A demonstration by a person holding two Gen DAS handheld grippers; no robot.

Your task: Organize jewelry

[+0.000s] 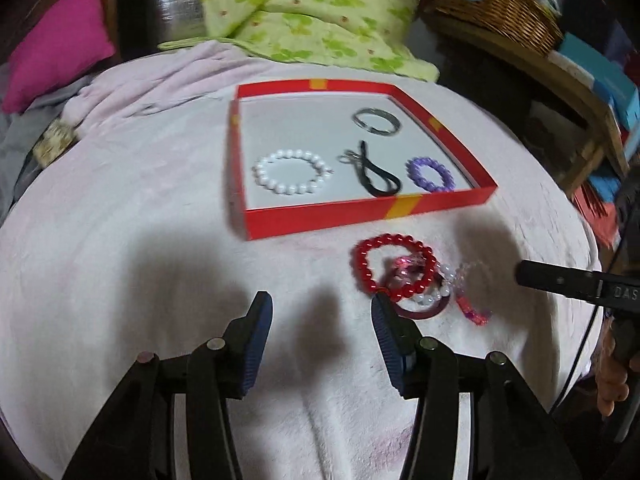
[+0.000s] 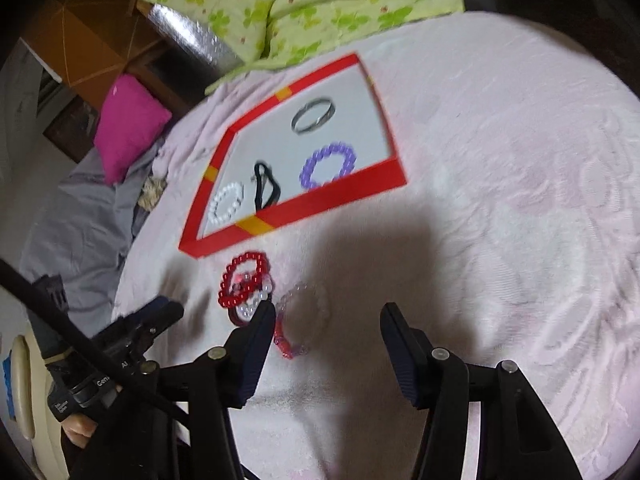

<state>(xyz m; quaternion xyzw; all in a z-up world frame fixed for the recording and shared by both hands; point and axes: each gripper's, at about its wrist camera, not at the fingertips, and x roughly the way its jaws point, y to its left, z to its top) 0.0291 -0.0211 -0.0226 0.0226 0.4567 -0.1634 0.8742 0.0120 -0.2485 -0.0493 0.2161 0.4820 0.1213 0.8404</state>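
A shallow red box [image 1: 320,218] [image 2: 344,196] lies on a pale pink blanket. Inside it are a white bead bracelet [image 1: 291,171] [image 2: 226,202], a black cord loop [image 1: 378,176] [image 2: 266,188], a purple bead bracelet [image 1: 430,174] [image 2: 329,165] and a silver bangle [image 1: 376,121] [image 2: 313,115]. In front of the box lies a pile: a red bead bracelet [image 1: 394,266] [image 2: 243,278], a dark red bangle [image 1: 424,312], a white pearl strand [image 1: 434,298] [image 2: 252,308], a clear bead bracelet [image 2: 304,300] and a pink piece [image 1: 474,314] [image 2: 288,346]. My left gripper [image 1: 322,312] is open, left of the pile. My right gripper [image 2: 328,320] is open over the pile's near side.
A green flowered quilt [image 1: 304,12] [image 2: 288,4] lies behind the box. A magenta cushion [image 1: 56,44] [image 2: 130,126] is at the left. A wicker basket [image 1: 496,4] and blue boxes [image 1: 600,76] stand at the right. The pink blanket [image 2: 520,200] stretches right of the box.
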